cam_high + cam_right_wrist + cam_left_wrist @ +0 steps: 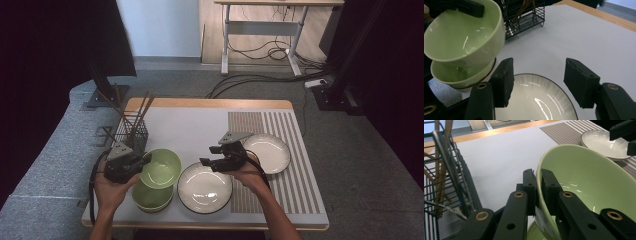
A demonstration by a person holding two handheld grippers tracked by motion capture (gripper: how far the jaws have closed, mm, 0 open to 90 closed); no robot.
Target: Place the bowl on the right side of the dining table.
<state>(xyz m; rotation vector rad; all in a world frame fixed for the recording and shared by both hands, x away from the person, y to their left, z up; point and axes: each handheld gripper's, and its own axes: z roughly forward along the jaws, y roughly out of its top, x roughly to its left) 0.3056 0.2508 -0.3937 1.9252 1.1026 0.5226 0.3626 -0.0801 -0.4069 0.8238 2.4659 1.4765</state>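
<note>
Grey matting covers the wooden surface [200,125]. Left gripper [537,185] jaws are clamped on the rim of the upper green bowl [584,182], held tilted above a second green bowl [459,75]. Right gripper [537,82] jaws stand apart, ungripped, over the near white plate [536,100]. Wire utensil basket [131,134] stands just behind; the far white plate [267,152] lies at right.

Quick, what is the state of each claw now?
Left claw: closed on the rim of the upper green bowl.
Right claw: open, holding nothing, above the plate.
</note>
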